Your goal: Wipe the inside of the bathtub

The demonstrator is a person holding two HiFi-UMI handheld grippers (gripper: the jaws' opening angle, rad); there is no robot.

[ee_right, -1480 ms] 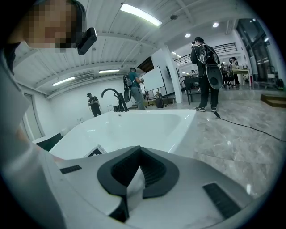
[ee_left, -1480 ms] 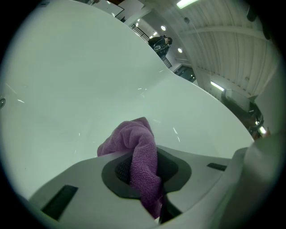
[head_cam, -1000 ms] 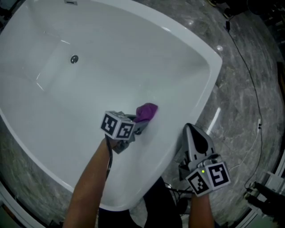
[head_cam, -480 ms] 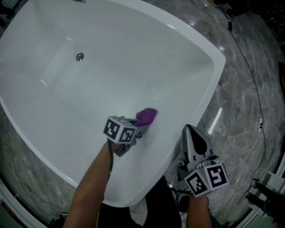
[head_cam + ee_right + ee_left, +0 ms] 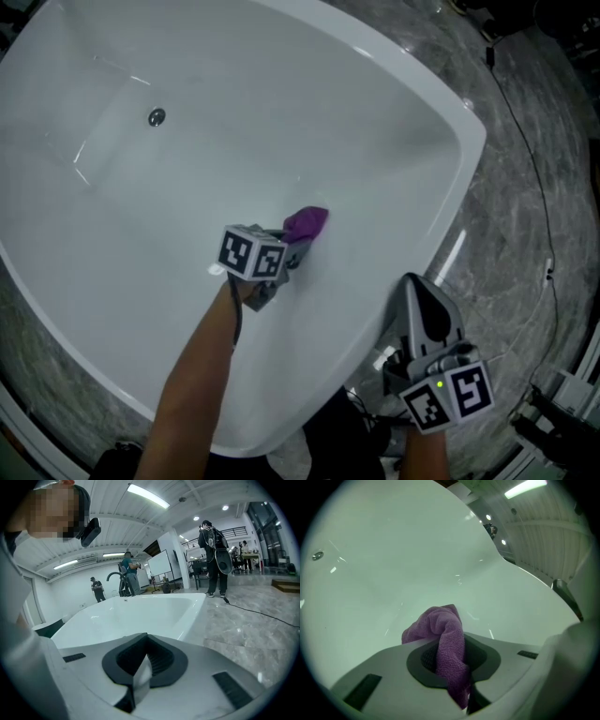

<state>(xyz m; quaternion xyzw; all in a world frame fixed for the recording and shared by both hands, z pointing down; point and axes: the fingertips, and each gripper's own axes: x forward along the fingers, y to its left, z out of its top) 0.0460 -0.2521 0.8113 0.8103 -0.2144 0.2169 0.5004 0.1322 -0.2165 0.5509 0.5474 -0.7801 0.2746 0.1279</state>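
Observation:
A white bathtub (image 5: 441, 178) fills most of the head view, its drain (image 5: 157, 117) at the upper left. My left gripper (image 5: 286, 246) is inside the tub, shut on a purple cloth (image 5: 306, 223) that presses against the sloped inner wall. In the left gripper view the purple cloth (image 5: 449, 644) hangs bunched between the closed jaws, with the drain (image 5: 318, 555) far off at the left. My right gripper (image 5: 422, 309) is held outside the tub's near rim, jaws shut and empty; the right gripper view looks over the bathtub (image 5: 140, 613) from outside.
Grey marble floor (image 5: 534, 216) surrounds the tub, with a black cable (image 5: 530, 169) trailing across it at the right. Several people (image 5: 213, 555) stand in the room behind the tub. A whiteboard (image 5: 160, 564) stands at the back.
My left gripper has slid the purple cloth a little up the tub wall. The right gripper has dropped slightly lower in the head view.

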